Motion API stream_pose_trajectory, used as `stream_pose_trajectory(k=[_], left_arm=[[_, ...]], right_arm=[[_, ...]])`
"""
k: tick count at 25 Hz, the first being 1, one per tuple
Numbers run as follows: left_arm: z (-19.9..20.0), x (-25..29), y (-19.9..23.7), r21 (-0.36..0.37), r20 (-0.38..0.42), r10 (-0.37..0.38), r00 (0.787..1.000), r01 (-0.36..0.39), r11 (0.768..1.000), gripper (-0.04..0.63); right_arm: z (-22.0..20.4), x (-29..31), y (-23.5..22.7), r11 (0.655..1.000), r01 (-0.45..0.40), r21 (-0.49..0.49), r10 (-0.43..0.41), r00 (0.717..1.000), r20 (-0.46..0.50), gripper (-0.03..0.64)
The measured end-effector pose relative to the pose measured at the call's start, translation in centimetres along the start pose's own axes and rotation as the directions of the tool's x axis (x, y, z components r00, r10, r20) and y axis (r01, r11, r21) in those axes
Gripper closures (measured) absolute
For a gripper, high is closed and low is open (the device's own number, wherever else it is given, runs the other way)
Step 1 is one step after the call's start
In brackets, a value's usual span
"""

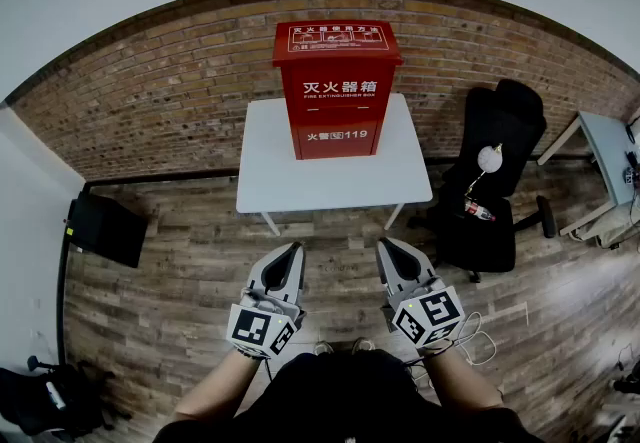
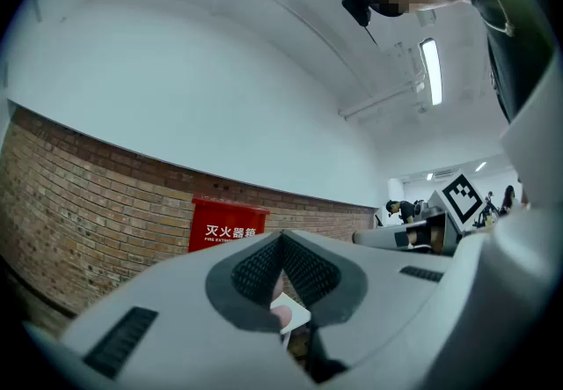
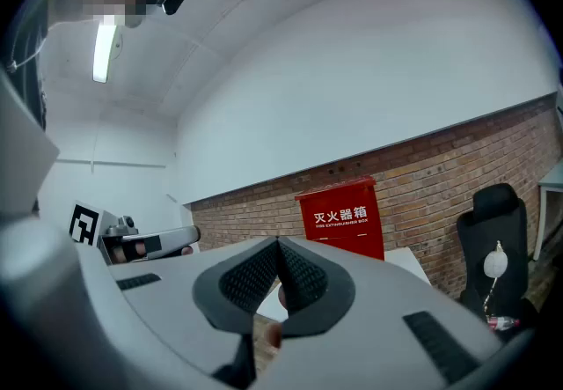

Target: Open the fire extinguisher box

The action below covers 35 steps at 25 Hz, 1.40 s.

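A red fire extinguisher box (image 1: 336, 89) with white lettering stands upright and closed on a small white table (image 1: 270, 176) against the brick wall. It also shows in the left gripper view as the red box (image 2: 225, 226) and in the right gripper view as the red box (image 3: 342, 215). My left gripper (image 1: 296, 249) and right gripper (image 1: 383, 244) hover side by side over the wooden floor, well short of the table. Both are shut with nothing between their jaws. Each points toward the box.
A black office chair (image 1: 493, 181) with a small bottle on its seat stands right of the table. A grey desk (image 1: 611, 153) sits at the far right, a black case (image 1: 105, 227) on the floor at left. Cables lie near my feet.
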<state>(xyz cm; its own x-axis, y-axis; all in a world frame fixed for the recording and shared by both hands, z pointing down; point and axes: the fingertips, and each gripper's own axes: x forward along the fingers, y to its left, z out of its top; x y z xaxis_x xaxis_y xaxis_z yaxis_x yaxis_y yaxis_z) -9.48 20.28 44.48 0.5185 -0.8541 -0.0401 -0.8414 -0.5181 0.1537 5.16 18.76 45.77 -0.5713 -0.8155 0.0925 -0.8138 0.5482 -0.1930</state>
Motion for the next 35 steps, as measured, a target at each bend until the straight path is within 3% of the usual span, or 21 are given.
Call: stream_pose_trajectory(k=[16,35], left_arm=[[-2.2,-4.8,-4.8,-0.018,-0.029,0.007,1.0,-0.007,1.0,0.546],[-2.9,-9.4,-1.8,-0.015,-0.024,-0.029,0.999,0.029,0.999,0.546]], right_arm=[[-3.3,-6.1,1.7,1.0,0.03,-0.003,-0.03,0.998,-0.057,0.6],[-5.0,-6.6,6.3,0.994,0.113,0.011,-0.113,0.993,-0.042,0.598]])
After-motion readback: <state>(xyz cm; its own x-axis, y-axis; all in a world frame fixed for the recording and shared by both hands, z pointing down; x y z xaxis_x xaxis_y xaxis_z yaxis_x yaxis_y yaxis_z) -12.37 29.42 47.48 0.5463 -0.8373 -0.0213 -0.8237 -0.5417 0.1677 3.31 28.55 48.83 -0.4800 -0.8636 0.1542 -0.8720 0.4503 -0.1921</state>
